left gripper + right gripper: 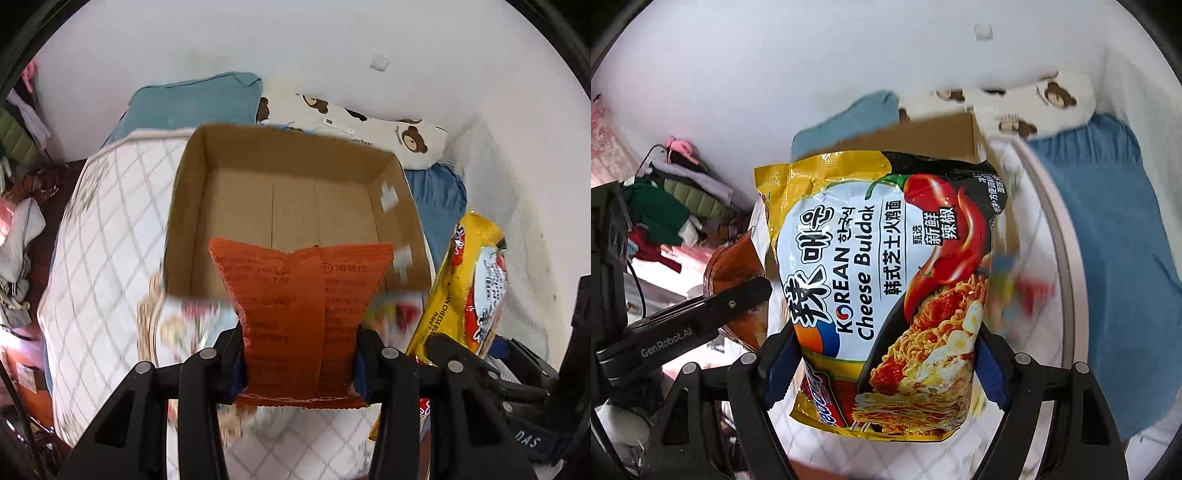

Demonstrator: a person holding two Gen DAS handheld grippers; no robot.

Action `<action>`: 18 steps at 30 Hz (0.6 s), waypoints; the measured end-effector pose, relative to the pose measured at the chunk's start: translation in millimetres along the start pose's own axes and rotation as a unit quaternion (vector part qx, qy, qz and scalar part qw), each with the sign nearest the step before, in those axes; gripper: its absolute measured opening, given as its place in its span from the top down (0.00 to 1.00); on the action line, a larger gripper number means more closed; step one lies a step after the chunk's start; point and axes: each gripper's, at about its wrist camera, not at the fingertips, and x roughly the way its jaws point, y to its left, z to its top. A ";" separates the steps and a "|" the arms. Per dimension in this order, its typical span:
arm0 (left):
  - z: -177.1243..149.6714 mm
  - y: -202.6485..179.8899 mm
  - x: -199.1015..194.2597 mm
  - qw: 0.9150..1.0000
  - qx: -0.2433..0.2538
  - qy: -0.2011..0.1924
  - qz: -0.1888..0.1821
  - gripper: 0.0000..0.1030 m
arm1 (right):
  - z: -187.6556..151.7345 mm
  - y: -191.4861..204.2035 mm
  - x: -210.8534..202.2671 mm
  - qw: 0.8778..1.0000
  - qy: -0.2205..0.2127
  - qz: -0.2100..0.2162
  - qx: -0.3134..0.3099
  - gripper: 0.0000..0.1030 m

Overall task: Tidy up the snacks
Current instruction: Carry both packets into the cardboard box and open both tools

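Step in hand: both packets are gripped and held above the bed; judged from this, the carry toward the box is under way and neither snack is in it yet.
Left gripper (301, 363): black two-finger tool with blue pads, clamped narrow on the lower half of the flat orange foil snack packet (301, 306), which stands upright between the jaws, its printed back seam facing the camera.
Right gripper (886, 365): same build, jaws set wide and pressing both side edges of the glossy yellow plastic noodle multipack (886, 280), a plump crinkled bag with a red chilli print.
Packet textures: the orange one is thin, matte and creased, and likely flexes; the yellow one is slick and bulky, so it could slide in the pads.
Bed: white quilted mattress (107, 236) with a diamond stitch; blurred colourful packets lie near its front edge, below the box.
Box: open brown corrugated cardboard box (295, 199), shallow, square-walled, empty inside, resting toward the head end of the mattress with white tape marks on its right wall.
Far edge: a blue pillow (195, 101) and a white bear-print bolster (369, 129) against the wall.
Next move: bring each packet over the box rim, lower it inside, then spread the jaws; the wide bag needs to go in flat.
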 end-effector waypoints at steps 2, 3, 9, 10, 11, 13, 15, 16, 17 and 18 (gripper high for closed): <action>30.5 4.9 20.0 1.000 -0.009 0.008 0.004 0.59 | 31.0 6.8 28.3 1.000 0.007 -0.011 -0.008 0.19; 43.8 7.3 31.7 1.000 -0.012 0.015 0.008 0.59 | 47.4 8.6 43.7 1.000 0.012 -0.015 -0.005 0.19; 101.2 22.0 101.3 0.997 -0.030 0.065 0.029 0.59 | 125.6 18.2 148.0 0.997 0.060 -0.048 -0.016 0.19; 107.9 24.8 114.0 0.996 -0.034 0.077 0.031 0.59 | 133.2 19.6 166.7 0.996 0.072 -0.052 -0.020 0.19; 113.6 26.9 124.9 0.995 -0.037 0.088 0.030 0.59 | 138.7 23.0 183.7 0.995 0.083 -0.055 -0.023 0.19; 119.3 33.1 147.6 0.991 -0.052 0.118 0.025 0.59 | 148.1 19.9 214.4 0.992 0.102 -0.065 -0.027 0.19; 122.1 38.7 166.7 0.988 -0.064 0.135 0.028 0.59 | 153.4 20.8 234.3 0.990 0.120 -0.068 -0.028 0.19; 122.9 39.7 172.0 0.988 -0.067 0.139 0.030 0.59 | 156.3 23.5 243.5 0.989 0.127 -0.070 -0.028 0.19; 123.4 40.7 176.9 0.987 -0.068 0.144 0.032 0.59 | 158.4 23.6 251.1 0.988 0.134 -0.071 -0.029 0.19; 124.2 42.5 181.4 0.986 -0.071 0.147 0.034 0.59 | 160.5 23.7 257.9 0.987 0.140 -0.073 -0.030 0.19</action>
